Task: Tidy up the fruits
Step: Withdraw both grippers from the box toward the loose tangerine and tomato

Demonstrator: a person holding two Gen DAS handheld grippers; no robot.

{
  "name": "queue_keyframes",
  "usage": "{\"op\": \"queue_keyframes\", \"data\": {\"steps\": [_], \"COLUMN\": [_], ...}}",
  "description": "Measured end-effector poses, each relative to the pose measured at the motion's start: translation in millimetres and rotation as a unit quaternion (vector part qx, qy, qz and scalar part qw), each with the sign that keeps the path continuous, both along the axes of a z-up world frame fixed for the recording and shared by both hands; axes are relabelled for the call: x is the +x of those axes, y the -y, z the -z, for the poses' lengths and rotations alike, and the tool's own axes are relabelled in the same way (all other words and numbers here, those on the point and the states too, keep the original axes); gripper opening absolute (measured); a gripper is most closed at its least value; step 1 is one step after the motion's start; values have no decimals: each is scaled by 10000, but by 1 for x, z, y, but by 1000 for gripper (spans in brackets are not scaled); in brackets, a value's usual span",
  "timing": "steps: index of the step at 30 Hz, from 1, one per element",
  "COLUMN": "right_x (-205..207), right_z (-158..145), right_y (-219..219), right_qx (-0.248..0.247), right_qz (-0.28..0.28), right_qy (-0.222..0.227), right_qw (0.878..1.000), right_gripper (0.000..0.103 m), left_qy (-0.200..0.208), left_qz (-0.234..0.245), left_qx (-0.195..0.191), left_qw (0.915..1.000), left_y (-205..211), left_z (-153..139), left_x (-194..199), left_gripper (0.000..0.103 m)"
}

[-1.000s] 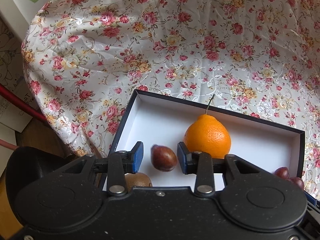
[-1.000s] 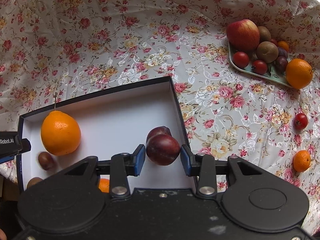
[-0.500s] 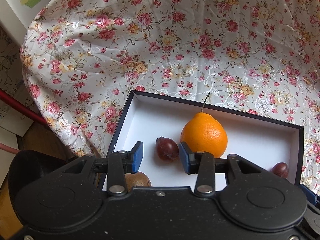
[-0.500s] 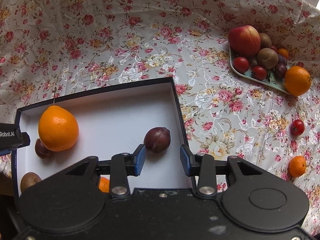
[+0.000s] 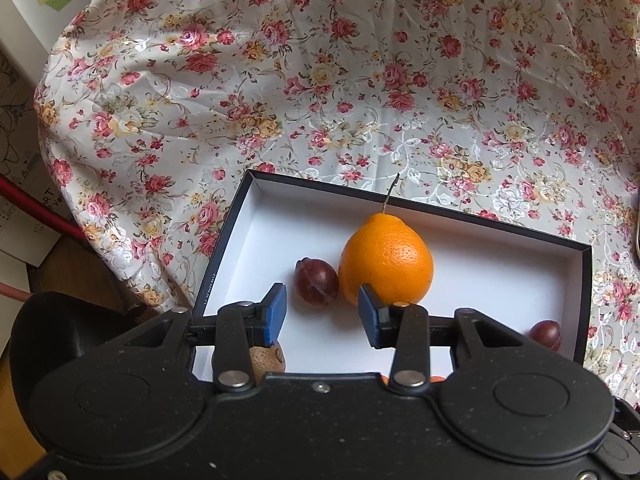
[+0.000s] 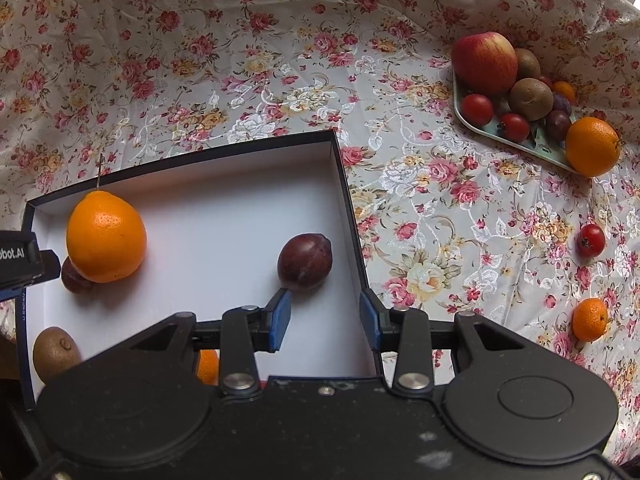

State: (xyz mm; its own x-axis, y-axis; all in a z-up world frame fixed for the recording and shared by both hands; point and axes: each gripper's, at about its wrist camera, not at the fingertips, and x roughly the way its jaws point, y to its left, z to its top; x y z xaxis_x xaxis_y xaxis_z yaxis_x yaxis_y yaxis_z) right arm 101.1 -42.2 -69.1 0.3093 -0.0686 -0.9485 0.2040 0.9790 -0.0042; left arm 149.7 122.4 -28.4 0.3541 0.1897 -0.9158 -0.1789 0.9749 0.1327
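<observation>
Both sets of fingers are spread and empty now: the left gripper has let go of a small plum, which rests against the big orange mid-frame, and the right gripper has dropped its plum near the box wall. More fruit waits on the tray, upper right.

Left tool, right tool apparently spread, empty.

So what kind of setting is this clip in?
Probably a home: a table under a floral tablecloth, a tray piled with fruit, and a white-lined box that holds more of it.
</observation>
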Motion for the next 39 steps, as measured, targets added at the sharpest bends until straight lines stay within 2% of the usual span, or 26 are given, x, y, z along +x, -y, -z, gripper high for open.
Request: {"op": "queue_keyframes", "data": {"steps": [3, 10, 13, 16, 18, 23, 26, 35, 39], "right_x": [-2, -6, -10, -15, -15, -17, -21, -34, -39], "right_z": [-1, -5, -7, -2, 4, 1, 0, 6, 4], "right_y": [1, 5, 4, 4, 5, 14, 13, 14, 12], "right_qx": [-39, 40, 113, 21, -163, 167, 74, 43, 11], "right_qz": [3, 104, 96, 46, 59, 370, 414, 507, 513], "right_qy": [-7, -125, -38, 39, -180, -268, -193, -394, -361], "right_qw": [10000, 9999, 9999, 10000, 9997, 9988, 9989, 9979, 9980], "right_gripper": [39, 39, 39, 39, 40, 40, 40, 40, 40], "left_qy": [-7, -58, -67, -53, -87, -60, -46, -143, -134], "left_qz": [29, -11, 16, 81, 127, 303, 412, 235, 251], "left_qx": [43, -129, -199, -174, -182, -98, -60, -451, -449], "left_qw": [10000, 9999, 9998, 9998, 9997, 9995, 9991, 9986, 9986], "left_y": [3, 5, 8, 12, 14, 22, 24, 16, 17], "left_z": [-1, -3, -5, -6, -5, -8, -9, -9, -10], "left_x": [-1, -4, -5, -7, -8, -14, -19, -30, -35], "left_gripper": [49, 49, 49, 49, 49, 49, 49, 49, 49]}}
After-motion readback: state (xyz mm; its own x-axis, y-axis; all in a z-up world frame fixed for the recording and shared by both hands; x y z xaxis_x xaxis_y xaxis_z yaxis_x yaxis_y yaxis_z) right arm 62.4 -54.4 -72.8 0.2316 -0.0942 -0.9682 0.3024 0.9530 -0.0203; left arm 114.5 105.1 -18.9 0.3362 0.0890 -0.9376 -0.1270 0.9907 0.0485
